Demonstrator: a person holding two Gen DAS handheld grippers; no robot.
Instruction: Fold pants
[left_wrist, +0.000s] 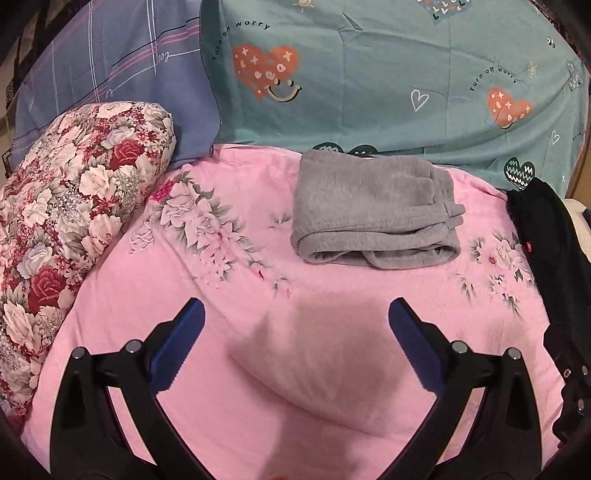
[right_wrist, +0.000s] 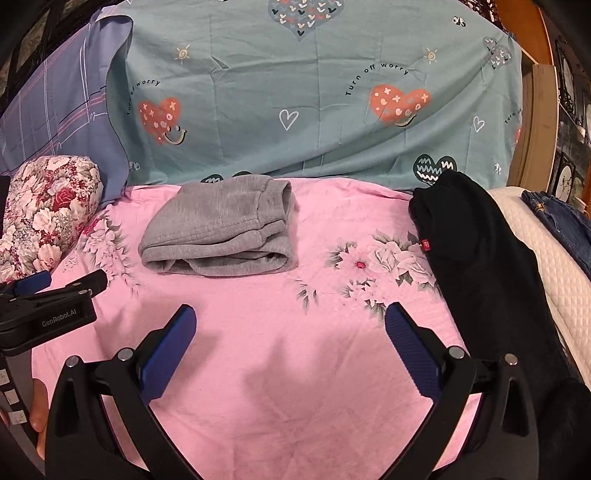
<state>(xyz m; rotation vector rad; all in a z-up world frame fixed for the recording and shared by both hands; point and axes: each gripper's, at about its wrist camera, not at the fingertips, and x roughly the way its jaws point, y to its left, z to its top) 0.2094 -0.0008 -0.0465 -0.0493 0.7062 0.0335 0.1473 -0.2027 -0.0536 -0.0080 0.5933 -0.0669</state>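
My left claw is spread wide, nothing between its blue pads, hovering over the bare pink sheet. My right claw is also released, fingers apart, empty, over the same sheet. The gray pants lie folded in a compact bundle on the sheet, well ahead of both claws, not touched by either. From the left wrist they sit ahead and a bit right of the claw's middle; from the right wrist the bundle is ahead and to the left. Their far edge lies just in front of the teal heart-print cloth. A second pair, black pants with a small red tag, lies stretched along the sheet's right edge, just beside my right claw's right finger; whether they touch I can't tell. The left claw's body shows at the left edge of the right wrist view. Floral pillow on the left, well clear of the gray bundle. White quilted cover and jeans past the black pair.
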